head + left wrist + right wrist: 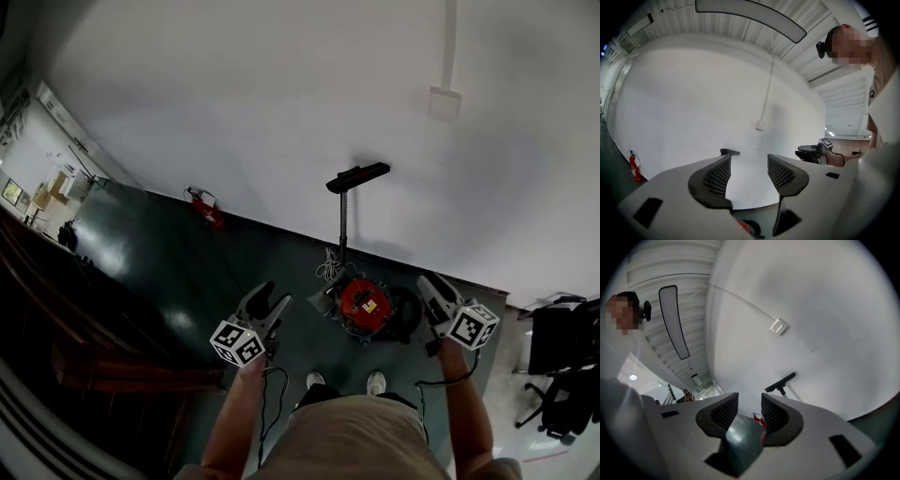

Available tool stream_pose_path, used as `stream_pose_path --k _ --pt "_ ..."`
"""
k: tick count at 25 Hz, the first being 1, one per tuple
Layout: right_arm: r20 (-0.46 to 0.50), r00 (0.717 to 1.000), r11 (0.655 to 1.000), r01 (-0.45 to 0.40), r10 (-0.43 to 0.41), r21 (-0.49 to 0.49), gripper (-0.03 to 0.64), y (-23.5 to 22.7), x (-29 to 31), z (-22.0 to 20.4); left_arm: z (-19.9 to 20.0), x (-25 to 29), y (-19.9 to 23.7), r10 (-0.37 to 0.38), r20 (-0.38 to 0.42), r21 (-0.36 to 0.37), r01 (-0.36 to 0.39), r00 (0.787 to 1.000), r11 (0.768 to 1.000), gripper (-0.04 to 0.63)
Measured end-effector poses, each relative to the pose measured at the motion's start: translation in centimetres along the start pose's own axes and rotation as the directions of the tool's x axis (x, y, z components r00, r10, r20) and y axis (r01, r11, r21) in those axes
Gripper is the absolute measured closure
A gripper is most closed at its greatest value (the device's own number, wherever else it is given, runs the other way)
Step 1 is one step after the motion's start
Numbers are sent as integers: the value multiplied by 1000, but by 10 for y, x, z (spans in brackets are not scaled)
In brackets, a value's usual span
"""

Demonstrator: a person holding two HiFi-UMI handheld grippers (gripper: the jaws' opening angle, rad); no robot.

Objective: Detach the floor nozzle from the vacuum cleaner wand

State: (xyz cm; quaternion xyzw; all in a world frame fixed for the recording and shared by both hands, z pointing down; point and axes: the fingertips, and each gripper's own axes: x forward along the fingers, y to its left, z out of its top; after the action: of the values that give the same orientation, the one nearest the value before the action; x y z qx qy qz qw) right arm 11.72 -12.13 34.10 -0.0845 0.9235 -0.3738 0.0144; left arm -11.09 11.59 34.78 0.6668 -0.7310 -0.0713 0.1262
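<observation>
The left gripper (749, 161) is holding its jaws released, well apart, with nothing between them; only the white wall (693, 103) is showing through the gap. The right gripper (750, 401) is keeping its jaws drawn close together, leaving a narrow slot that is gripping nothing. Both grippers are pointing level toward the wall, one on each side of the person's body, with the red vacuum cleaner canister (364, 305) sitting on the dark floor (187, 272) between and just ahead of them, near the person's shoes (315, 380). The wand (343, 220) is standing upright from the canister against the wall, and the black floor nozzle (357, 176) is sitting on its upper end, still attached and well apart from both grippers. A pale coiled cord (327, 267) is lying beside the canister. A red fire extinguisher (208, 208) is standing at the foot of the wall to the left, and black office chairs (562, 366) are standing at the far right.
</observation>
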Motion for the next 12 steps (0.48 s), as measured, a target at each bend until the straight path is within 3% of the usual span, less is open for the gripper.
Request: stream_pose_path --k 4,12 --pt "36 999 999 31 -32 32 445 17 29 -1 8 -24 49 -6 6 -20 6 1000 1000 359" --pt "93 987 990 128 -134 67 443 30 76 -26 25 -49 132 -72 28 -25 73 997 997 359"
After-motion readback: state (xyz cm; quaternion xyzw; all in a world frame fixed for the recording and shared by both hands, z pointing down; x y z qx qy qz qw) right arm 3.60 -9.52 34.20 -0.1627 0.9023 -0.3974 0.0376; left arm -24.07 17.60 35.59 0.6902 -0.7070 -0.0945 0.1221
